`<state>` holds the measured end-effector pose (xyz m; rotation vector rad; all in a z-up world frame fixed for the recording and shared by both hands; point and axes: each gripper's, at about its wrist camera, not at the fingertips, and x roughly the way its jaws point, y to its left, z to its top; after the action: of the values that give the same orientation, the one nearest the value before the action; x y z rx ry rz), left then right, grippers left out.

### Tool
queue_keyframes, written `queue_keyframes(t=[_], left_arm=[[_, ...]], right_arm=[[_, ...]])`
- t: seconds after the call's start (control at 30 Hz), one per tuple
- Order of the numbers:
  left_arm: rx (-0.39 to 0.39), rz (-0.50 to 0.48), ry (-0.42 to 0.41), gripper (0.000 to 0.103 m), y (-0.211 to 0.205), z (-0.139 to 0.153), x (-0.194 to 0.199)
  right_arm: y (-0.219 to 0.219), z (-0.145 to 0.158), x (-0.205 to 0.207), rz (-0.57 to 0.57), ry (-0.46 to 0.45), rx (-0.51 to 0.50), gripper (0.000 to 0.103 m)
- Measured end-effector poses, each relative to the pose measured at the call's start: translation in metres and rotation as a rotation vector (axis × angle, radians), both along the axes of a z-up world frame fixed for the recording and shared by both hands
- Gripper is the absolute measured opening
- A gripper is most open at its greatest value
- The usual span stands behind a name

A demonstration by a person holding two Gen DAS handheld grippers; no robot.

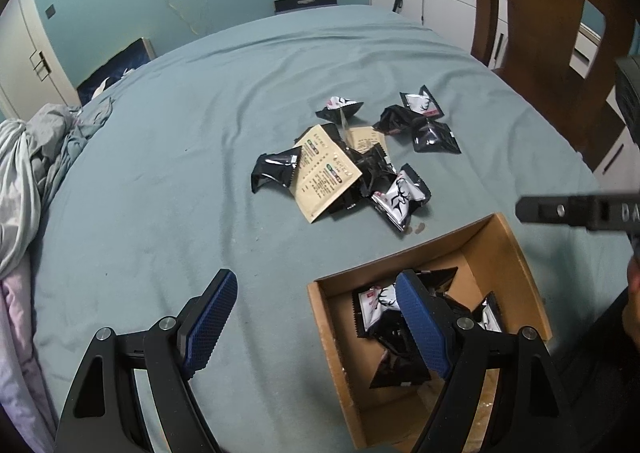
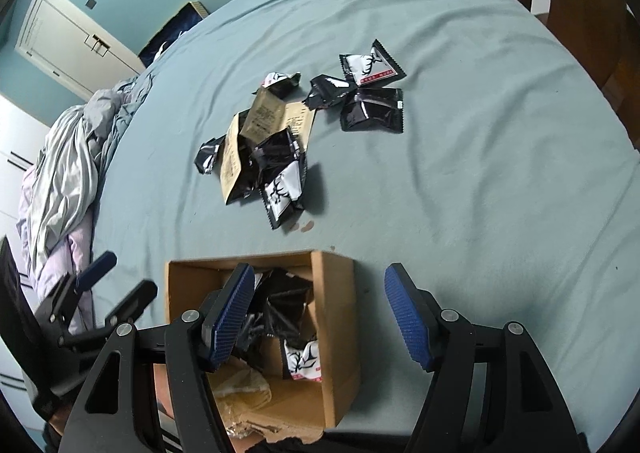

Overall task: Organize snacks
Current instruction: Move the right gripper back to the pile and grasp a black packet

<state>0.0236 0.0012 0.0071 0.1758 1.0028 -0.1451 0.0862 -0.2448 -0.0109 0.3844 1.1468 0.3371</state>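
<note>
- Snack packets [image 1: 348, 169] lie in a loose pile at the centre of the frame, on the blue-green bedsheet [image 1: 180, 157]; more packets sit inside the cardboard box [image 2: 336, 317] at the lower centre.
- Left gripper [image 1: 316, 317]: jaws wide apart, nothing between the pads, one finger over the box.
- Right gripper [image 2: 320, 313]: jaws apart, empty, above the box's right wall.
- A wooden chair [image 1: 560, 45] stands at the upper right.

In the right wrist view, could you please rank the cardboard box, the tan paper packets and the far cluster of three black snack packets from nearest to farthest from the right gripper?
1. cardboard box: directly below the right gripper.
2. tan paper packets: mid-bed, in the central pile.
3. far cluster of three black snack packets: beyond, upper right.
</note>
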Motion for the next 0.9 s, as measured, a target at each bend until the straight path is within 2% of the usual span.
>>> queue_keyframes(t=[0.23, 0.47, 0.9], left_arm=[[-0.028, 0.005, 0.04, 0.082, 0.001, -0.005, 0.007], [-0.033, 0.027, 0.072, 0.082, 0.005, -0.009, 0.016], [-0.101, 0.036, 0.144, 0.082, 0.013, -0.013, 0.027]], right_arm=[[-0.018, -0.007, 0.026, -0.036, 0.059, 0.054, 0.067], [-0.008, -0.02, 0.062, -0.01, 0.122, 0.008, 0.067], [0.003, -0.041, 0.145, -0.072, 0.091, -0.078, 0.067]])
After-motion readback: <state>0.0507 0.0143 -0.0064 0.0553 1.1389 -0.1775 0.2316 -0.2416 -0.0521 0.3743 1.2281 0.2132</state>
